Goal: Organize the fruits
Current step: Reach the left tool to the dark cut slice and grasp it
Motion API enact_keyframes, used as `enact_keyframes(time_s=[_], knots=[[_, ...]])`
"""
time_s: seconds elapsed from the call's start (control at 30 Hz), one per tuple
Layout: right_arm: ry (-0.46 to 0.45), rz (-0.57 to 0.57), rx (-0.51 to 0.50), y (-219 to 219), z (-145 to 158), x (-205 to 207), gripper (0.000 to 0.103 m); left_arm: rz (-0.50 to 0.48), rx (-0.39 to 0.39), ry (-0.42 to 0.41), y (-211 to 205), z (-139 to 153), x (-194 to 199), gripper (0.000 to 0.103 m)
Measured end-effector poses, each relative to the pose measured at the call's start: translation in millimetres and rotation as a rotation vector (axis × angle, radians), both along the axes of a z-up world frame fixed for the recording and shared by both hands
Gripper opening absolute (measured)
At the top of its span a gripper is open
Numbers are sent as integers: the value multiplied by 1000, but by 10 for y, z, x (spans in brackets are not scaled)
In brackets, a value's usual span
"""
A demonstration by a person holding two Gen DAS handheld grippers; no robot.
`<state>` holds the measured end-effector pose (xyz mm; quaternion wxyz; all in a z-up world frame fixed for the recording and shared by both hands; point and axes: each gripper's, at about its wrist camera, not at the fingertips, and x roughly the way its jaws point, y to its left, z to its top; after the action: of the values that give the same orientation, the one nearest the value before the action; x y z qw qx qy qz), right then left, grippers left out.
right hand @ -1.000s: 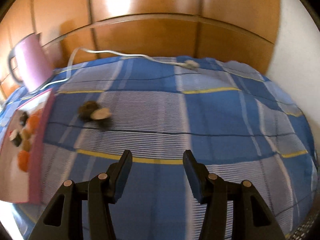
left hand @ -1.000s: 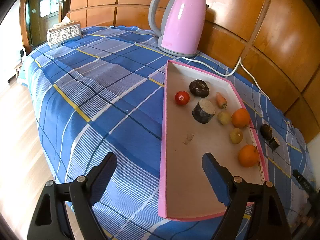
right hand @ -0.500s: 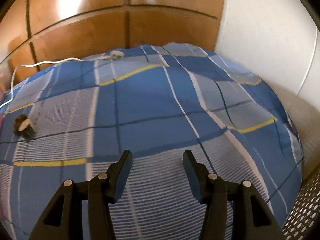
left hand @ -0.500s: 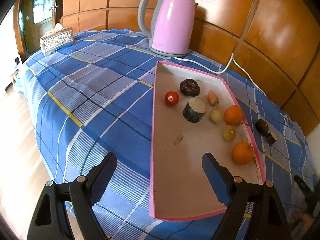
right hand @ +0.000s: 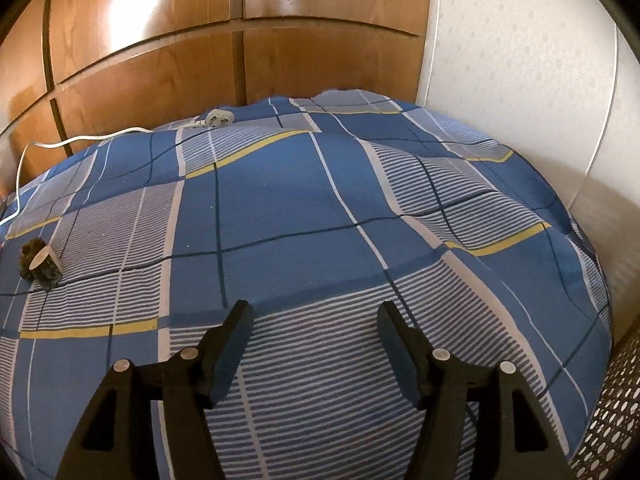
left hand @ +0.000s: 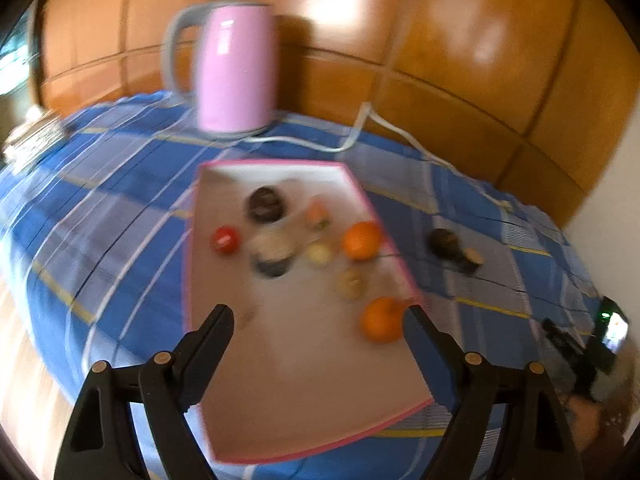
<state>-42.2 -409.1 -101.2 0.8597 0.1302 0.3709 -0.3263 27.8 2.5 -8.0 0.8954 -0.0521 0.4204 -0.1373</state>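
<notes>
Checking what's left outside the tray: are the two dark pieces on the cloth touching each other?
Touching. The right wrist view shows the cut dark piece pressed against the rough dark lump behind it, no cloth visible between them.

Left wrist view angled down over pink tray point(left hand: 280, 380), right wrist view over bare blue bedcover point(right hand: 280, 200), both showing two dark fruits point(right hand: 38, 265).

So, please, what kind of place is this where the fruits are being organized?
Probably a room in a home, a dining or living area. A table under a blue checked cloth stands against wood-panelled walls, and a pink electric kettle sits beside the pink tray of fruits.
</notes>
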Motion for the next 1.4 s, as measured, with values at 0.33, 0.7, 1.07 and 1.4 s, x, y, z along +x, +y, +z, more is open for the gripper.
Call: enact_keyframes(time_s=[0.33, 0.7, 1.07, 1.4], knots=[[-10, -1, -1, 1, -12, -14, 66, -291, -19, 110, -939, 15, 330, 58], [-12, -2, -2, 6, -13, -14, 66, -298, -40, 260, -1937, -405, 798, 49], [-17, -5, -10, 8, -12, -1, 67, -248, 26, 281, -2393, -700, 1046, 48], [-18, -6, -12, 8, -10, -4, 67, -276, 70, 216, -2386, -731, 1013, 35]])
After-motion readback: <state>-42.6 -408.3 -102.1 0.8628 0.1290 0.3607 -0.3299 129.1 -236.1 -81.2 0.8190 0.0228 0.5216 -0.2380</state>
